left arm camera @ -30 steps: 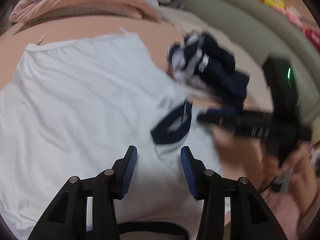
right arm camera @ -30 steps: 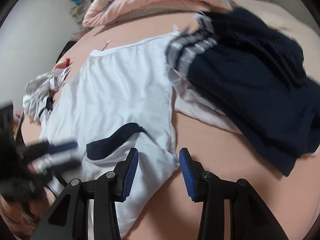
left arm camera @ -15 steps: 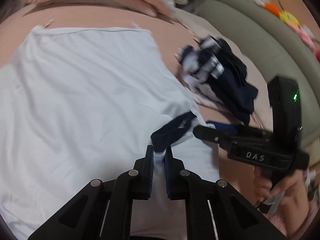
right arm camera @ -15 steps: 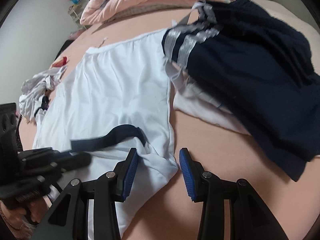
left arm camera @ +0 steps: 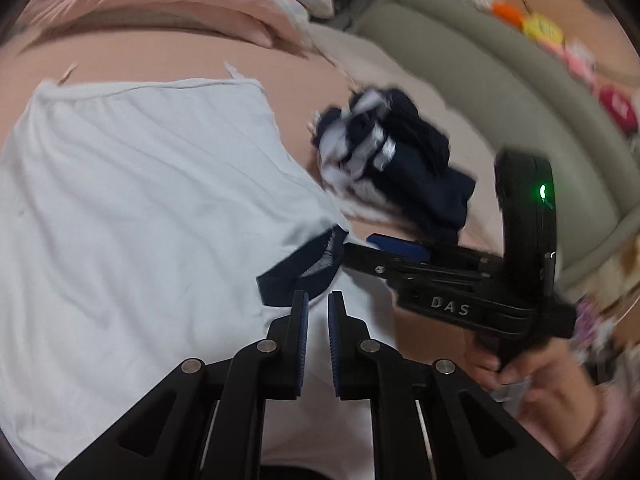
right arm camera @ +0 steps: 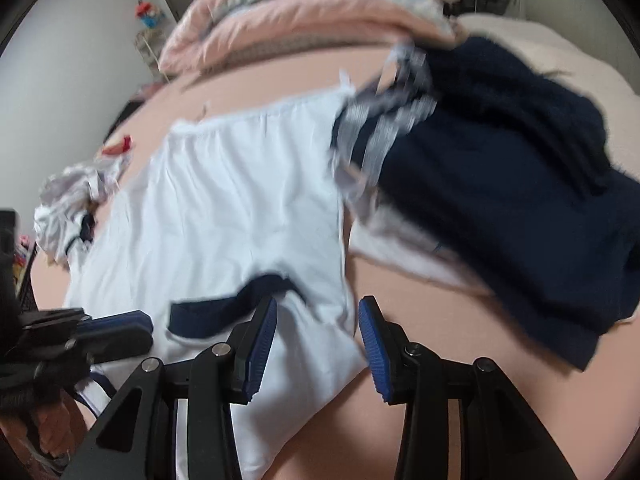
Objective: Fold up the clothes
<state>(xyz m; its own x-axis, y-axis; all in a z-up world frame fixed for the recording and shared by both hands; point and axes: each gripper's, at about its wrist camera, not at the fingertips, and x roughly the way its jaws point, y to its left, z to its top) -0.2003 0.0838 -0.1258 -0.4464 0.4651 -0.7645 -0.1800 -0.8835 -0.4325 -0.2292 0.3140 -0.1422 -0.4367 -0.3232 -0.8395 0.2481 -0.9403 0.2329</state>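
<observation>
White shirt point(left arm camera: 140, 208) lies spread on pink bed point(left arm camera: 168, 56) | left gripper point(left arm camera: 317, 312) nearly closed, pinching shirt fabric beside navy sleeve cuff point(left arm camera: 304, 266) | right gripper point(right arm camera: 318, 322) wide apart over shirt's corner | navy garment pile point(right arm camera: 500, 200) just beside

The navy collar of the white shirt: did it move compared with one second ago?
Yes. In the right wrist view the navy collar has shifted right, toward the navy pile, dragged by the left tool.
</observation>
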